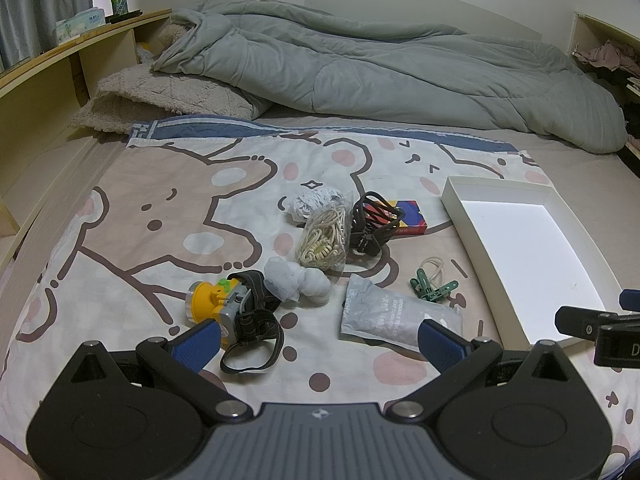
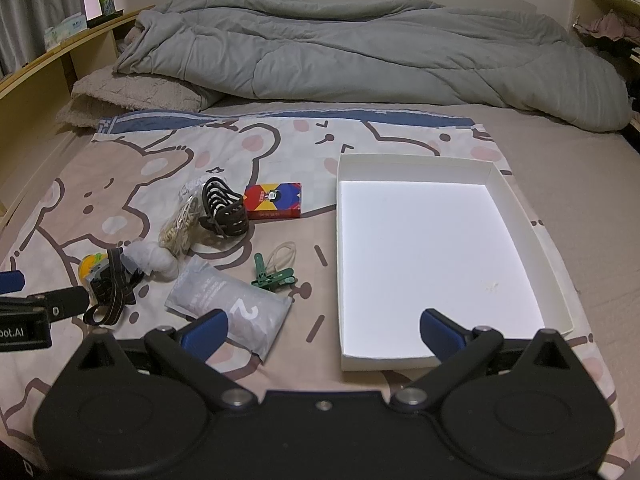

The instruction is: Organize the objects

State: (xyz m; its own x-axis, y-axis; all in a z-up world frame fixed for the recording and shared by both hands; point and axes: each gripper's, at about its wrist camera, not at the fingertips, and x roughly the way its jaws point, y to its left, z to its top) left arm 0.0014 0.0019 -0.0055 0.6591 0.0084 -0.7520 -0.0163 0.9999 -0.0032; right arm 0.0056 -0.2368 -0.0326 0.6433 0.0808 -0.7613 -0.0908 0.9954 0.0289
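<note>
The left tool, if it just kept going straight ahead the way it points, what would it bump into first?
Most likely the grey foil packet, which lies just ahead of the open left tool and slightly to its right. The white netted bundle sits a little farther on. Depth is hard to judge through this lens, so this is a guess.

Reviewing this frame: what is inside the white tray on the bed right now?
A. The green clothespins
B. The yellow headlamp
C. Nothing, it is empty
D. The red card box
C. The white tray shows only its bare bottom, while the red card box, green clothespins and yellow headlamp all lie on the sheet to its left.
</note>
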